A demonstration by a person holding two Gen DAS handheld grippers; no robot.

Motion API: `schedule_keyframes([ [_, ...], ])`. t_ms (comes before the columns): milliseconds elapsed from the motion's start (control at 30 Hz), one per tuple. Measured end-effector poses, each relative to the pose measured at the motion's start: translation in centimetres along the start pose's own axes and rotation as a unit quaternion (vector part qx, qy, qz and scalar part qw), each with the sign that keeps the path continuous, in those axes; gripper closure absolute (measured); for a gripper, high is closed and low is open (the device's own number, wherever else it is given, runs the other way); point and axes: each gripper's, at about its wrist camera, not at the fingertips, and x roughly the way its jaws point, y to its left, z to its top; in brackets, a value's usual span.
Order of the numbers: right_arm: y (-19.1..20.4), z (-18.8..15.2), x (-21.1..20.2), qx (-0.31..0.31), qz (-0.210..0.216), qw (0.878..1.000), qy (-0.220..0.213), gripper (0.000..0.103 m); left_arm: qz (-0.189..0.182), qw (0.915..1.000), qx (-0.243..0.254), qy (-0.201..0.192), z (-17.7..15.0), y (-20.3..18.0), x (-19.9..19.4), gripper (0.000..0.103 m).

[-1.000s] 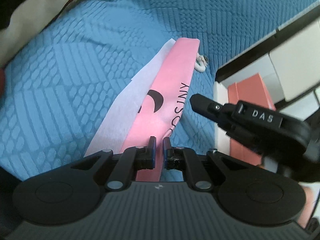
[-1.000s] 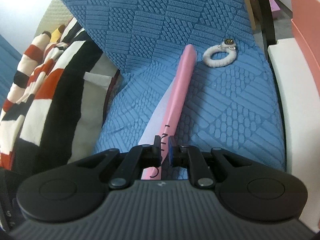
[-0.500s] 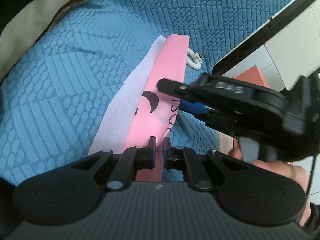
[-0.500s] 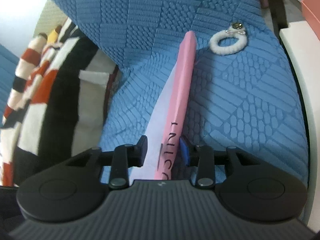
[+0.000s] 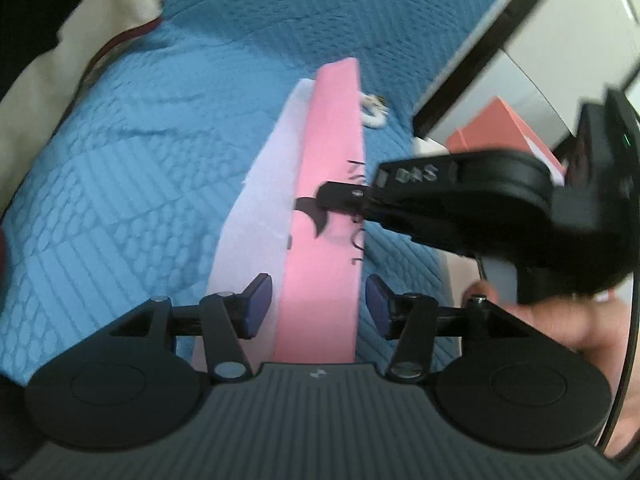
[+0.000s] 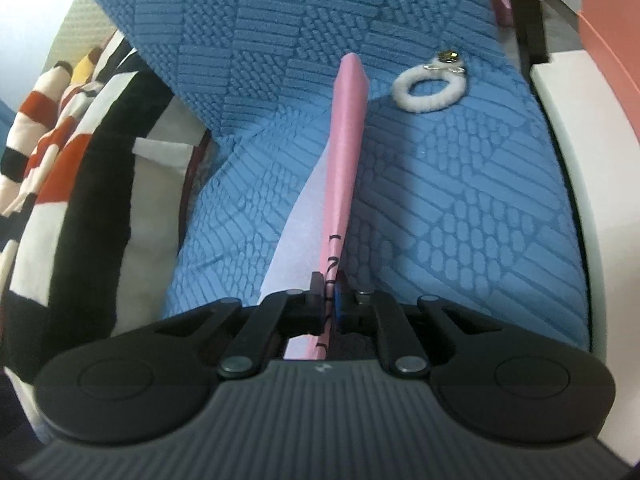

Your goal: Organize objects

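Pinching the near end of the pink bag [image 6: 346, 152], the right tongs [image 6: 327, 294] have just closed, their pads pressed against its folded edge. The left tongs [image 5: 318, 302] have just been opening; the bag passes between their 2 blue pads [image 5: 256, 304] without being touched. The bag, with a pale sheet [image 5: 260, 204] beside it, lies along the blue textured cover [image 6: 460, 200]. A white fluffy ring [image 6: 430, 92] rests on the cover just beside the bag's far end.
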Motion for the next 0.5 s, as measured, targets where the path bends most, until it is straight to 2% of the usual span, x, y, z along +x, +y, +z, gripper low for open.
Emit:
schedule_keyframes([
  [67,-0.1,0.0,-0.3,0.000,-0.004,1.000,-0.002,0.096,0.005,0.9996,0.028,0.003,-0.4,-0.9,0.4,0.050],
  [133,-0.2,0.0,-0.6,0.002,-0.003,1.000,-0.001,0.096,0.011,0.9989,0.045,0.008,-0.8,-1.5,1.0,0.063],
  [267,-0.7,-0.1,-0.8,0.007,-0.016,1.000,-0.001,0.095,0.011,0.9987,0.049,-0.005,-1.2,-1.8,1.1,0.079],
  [333,-1.0,0.1,-0.8,0.020,-0.009,1.000,-0.001,0.092,0.004,0.9994,0.034,-0.009,-1.0,-1.4,0.9,0.085],
  [500,-1.0,0.2,-1.8,0.023,0.022,0.999,-0.020,0.081,-0.018,0.9987,-0.046,-0.012,-0.3,0.9,0.4,0.094],
])
